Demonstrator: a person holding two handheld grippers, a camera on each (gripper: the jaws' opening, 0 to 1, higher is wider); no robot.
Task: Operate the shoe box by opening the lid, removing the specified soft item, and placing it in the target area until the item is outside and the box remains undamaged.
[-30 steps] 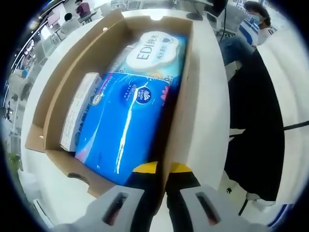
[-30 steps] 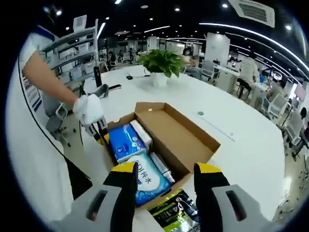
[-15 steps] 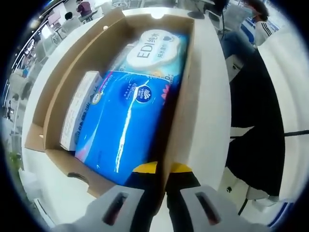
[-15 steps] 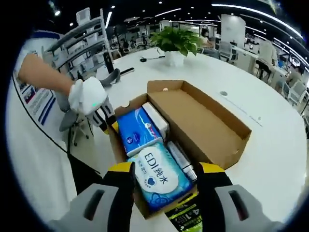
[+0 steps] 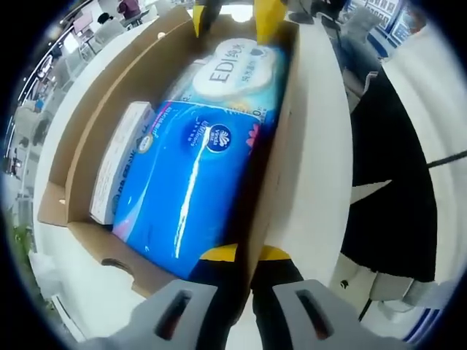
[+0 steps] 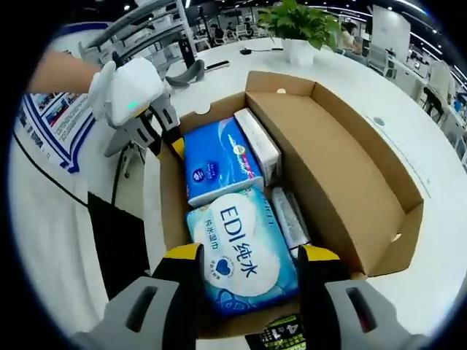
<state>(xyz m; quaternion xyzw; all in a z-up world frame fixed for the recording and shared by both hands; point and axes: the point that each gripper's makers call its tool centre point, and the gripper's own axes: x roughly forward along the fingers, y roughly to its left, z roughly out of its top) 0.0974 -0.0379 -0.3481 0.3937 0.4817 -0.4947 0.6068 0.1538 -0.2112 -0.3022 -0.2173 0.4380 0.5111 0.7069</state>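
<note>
The open cardboard shoe box [image 5: 80, 146] [image 6: 350, 168] lies on the white table. Inside it are a white-and-blue EDI wipes pack [image 5: 233, 69] [image 6: 241, 259], a blue tissue pack [image 5: 193, 175] [image 6: 219, 160] and a slim white carton [image 5: 120, 164] [image 6: 257, 142]. My left gripper [image 5: 246, 255] [image 6: 171, 138] is shut on the box's side wall at a corner. My right gripper [image 6: 252, 254] is open, its yellow tips on either side of the EDI pack's near end. Those tips also show above the pack in the left gripper view [image 5: 232, 13].
A clear-wrapped item [image 6: 288, 215] lies beside the EDI pack against the carton. A green-and-black packet [image 6: 281, 332] sticks out under the box's near end. A potted plant [image 6: 303, 22] stands far across the table [image 6: 430, 240]. The table edge [image 5: 332, 219] drops to dark floor.
The right gripper has come forward and down over the box until its open jaws flank the EDI pack, and its tips have entered the left gripper view. The left gripper keeps its hold.
</note>
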